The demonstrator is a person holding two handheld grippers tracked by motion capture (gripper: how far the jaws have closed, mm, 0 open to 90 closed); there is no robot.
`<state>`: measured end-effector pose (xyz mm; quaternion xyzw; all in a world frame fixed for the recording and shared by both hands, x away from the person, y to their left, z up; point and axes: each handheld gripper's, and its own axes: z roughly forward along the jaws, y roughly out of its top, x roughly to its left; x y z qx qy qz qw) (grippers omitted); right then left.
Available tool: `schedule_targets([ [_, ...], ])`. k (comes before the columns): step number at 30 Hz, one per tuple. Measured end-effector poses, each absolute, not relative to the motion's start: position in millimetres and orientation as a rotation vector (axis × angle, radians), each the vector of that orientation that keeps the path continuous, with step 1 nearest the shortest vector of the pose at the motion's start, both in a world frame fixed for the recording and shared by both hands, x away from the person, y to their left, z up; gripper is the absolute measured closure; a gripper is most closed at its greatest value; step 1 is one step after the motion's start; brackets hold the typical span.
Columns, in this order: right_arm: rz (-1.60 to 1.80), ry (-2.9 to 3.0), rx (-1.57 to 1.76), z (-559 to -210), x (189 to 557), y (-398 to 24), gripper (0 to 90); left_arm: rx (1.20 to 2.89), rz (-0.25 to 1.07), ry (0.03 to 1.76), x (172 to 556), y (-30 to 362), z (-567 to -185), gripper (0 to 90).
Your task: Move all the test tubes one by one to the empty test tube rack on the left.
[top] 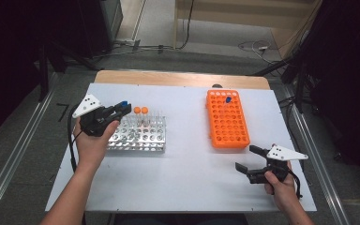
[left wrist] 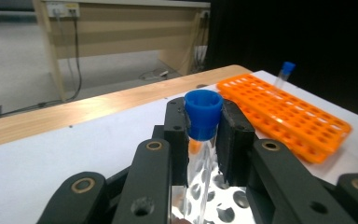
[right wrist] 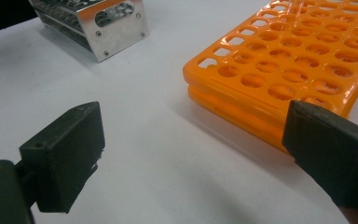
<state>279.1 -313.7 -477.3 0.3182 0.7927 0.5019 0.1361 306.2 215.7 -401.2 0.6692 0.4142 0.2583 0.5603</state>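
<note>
Jaws of left gripper (left wrist: 204,140) clamp blue-capped tube (left wrist: 202,122), lower end hidden; right gripper (right wrist: 191,154) jaws apart, empty.

Plastic, metal and wood on the table

Clear tube (left wrist: 204,163) with glossy blue plastic cap (left wrist: 203,113); shiny perforated metal rack (top: 138,135); glossy orange plastic rack (top: 227,119); matt black gripper jaws; smooth matt white tabletop (top: 187,168), wooden edge (top: 178,78)

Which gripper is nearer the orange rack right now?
Right. The right gripper, jaws open, sits just off the orange rack's near corner. The left gripper is across the table over the metal rack, shut on a blue-capped tube.
</note>
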Motion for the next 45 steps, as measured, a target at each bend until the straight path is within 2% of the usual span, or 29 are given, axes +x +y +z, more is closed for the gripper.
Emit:
schedule_targets([
  [13, 1.457, 2.296, 0.928, -480, 281, -316, 4.1, 1.501, 0.637, 1.058, 337, 220, -409, 76.4],
  [24, 1.452, 2.290, 0.951, -483, 282, -320, 4.1, 1.566, 0.648, 1.078, 345, 211, -419, 76.4],
  [37, 1.441, 2.292, 0.957, -486, 286, -321, 4.2, 1.595, 0.587, 1.134, 348, 211, -436, 75.0],
  [45, 1.437, 2.298, 0.954, -487, 286, -321, 4.1, 1.575, 0.553, 1.149, 342, 212, -434, 56.3],
])
